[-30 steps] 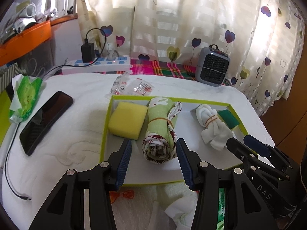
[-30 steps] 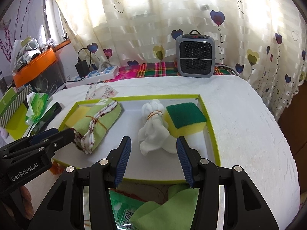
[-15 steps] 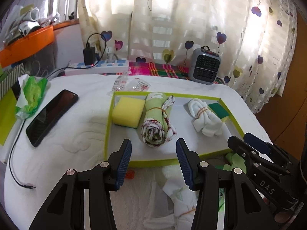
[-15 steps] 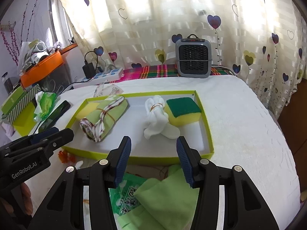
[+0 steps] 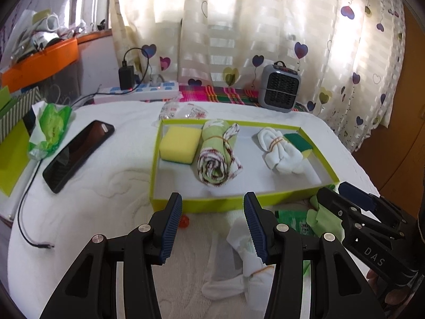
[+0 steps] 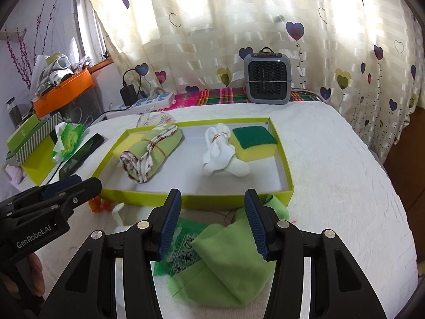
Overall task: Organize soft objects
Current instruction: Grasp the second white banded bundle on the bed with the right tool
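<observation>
A lime-green tray (image 5: 170, 204) (image 6: 288, 159) lies on the white bedspread. It holds a yellow sponge (image 5: 180, 145), a rolled green towel (image 5: 216, 156) (image 6: 154, 151), a tied white cloth (image 5: 279, 151) (image 6: 221, 151) and a green-topped sponge (image 6: 253, 142) (image 5: 297, 141). In front of the tray lie a white tied sock (image 5: 244, 263), a folded green cloth (image 6: 228, 263) and a green packet (image 6: 183, 250). My left gripper (image 5: 212, 223) hangs open above the bedspread beside the sock. The right gripper (image 6: 212, 220) is open above the green cloth and packet, nothing between its pads.
A black phone (image 5: 77, 154) and a green tissue pack (image 5: 49, 130) lie left of the tray. A power strip (image 5: 138, 94) and a small grey heater (image 5: 279, 90) stand at the back by the curtain. A small orange thing (image 5: 183, 222) lies at the tray's front wall.
Both grippers have drawn back from over the tray toward the near side. The sock, green cloth and packet in front of the tray have come into view. Jaw widths are unchanged.
</observation>
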`<state>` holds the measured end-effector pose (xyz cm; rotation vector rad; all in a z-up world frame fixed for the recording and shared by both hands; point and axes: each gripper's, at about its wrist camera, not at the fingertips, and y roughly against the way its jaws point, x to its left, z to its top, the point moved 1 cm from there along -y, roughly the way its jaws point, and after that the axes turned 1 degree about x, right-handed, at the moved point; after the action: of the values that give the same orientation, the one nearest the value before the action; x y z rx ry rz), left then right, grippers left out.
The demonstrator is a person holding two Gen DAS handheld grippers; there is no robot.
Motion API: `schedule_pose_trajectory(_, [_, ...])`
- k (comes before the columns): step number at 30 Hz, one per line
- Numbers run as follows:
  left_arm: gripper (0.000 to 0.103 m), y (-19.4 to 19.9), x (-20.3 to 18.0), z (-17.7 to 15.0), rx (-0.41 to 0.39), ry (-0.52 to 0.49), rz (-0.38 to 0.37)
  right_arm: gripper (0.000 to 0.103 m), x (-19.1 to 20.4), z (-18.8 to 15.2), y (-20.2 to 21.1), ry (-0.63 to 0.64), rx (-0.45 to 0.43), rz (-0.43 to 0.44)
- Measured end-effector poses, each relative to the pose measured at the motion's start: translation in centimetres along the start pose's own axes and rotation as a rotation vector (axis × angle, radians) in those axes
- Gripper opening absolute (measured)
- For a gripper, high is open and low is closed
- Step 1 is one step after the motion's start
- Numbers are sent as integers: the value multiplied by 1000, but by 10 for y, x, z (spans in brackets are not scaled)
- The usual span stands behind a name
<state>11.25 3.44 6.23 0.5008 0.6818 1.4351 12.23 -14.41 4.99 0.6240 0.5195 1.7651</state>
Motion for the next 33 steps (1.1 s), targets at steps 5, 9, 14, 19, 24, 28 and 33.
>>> schedule_pose_trajectory(5, [47,6,17,-13,10,42,-38,51,3,-10,7,13,8,22])
schedule_pose_trajectory(9, [47,9,33,-23,26,71,-19,51,9,-18,12,37,23,49])
schedule_pose_trajectory(14, [47,9,48,-34,41,94,-8,51,21,-24,10,60,53,96])
schedule_pose_trajectory(19, [47,8,59,-38,49,117,-6,51,40,-30,8,99,76,136])
schedule_pose_trajectory(24, [47,9,64,-39,47,128,-12,51,54,-34,1,129,109,167])
schedule_pose_trajectory(28, [47,10,65,-41,53,129,-14,51,64,-37,-8,139,144,193])
schedule_pose_trajectory(33, [47,10,67,-42,57,131,-27,51,72,-42,-19,151,180,195])
